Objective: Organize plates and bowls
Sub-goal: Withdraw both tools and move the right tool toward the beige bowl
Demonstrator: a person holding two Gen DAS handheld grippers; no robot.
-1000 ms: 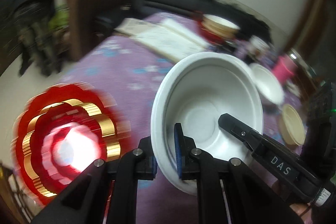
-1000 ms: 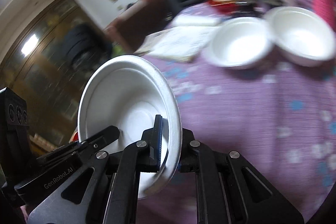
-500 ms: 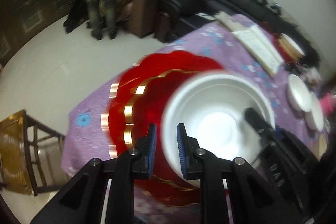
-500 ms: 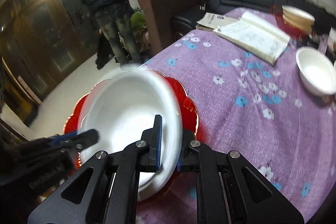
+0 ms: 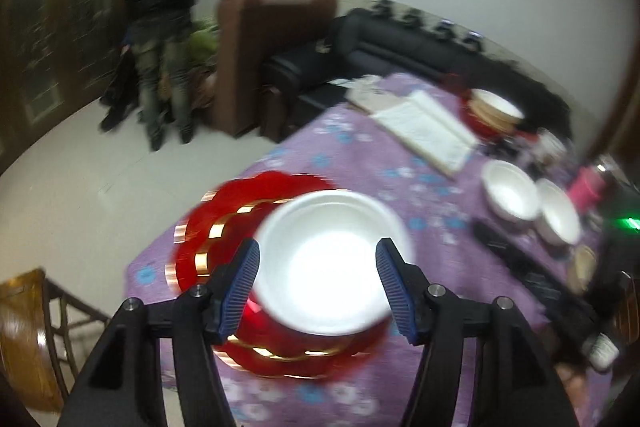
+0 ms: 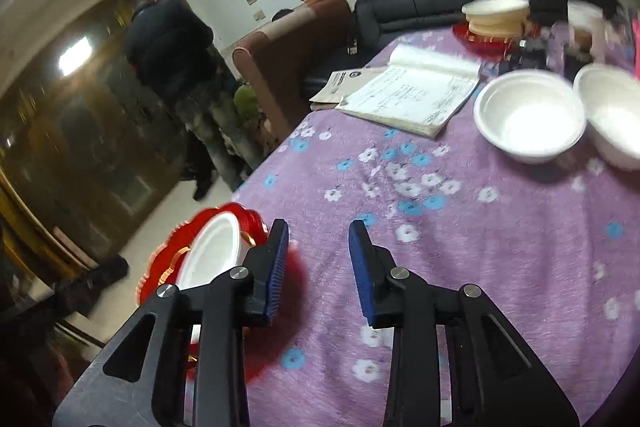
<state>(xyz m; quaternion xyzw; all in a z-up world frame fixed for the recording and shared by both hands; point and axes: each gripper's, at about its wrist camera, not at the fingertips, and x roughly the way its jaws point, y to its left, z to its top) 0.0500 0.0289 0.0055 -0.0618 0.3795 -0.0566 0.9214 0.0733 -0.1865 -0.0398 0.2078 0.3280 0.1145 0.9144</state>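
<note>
A white bowl (image 5: 326,263) sits on a red and gold scalloped plate (image 5: 224,227) at the near corner of the purple flowered table. My left gripper (image 5: 318,281) is open above the bowl, its pads wide on either side and not touching it. My right gripper (image 6: 318,263) is open and empty, to the right of the same bowl (image 6: 212,253) and plate (image 6: 168,259). Two more white bowls (image 6: 528,115) (image 6: 612,115) stand side by side farther along the table.
An open notebook (image 6: 412,91) lies at the table's far side. A stack of tan and white dishes on a red plate (image 6: 496,17) stands behind it. A person (image 5: 164,23), a brown armchair (image 5: 260,43) and a black sofa (image 5: 420,47) are beyond the table. A wooden chair (image 5: 28,331) stands at the near left.
Both grippers held the white bowl by its rim and lowered it onto the red plate. Both have since opened and let go, and the right one has drawn away to the right.
</note>
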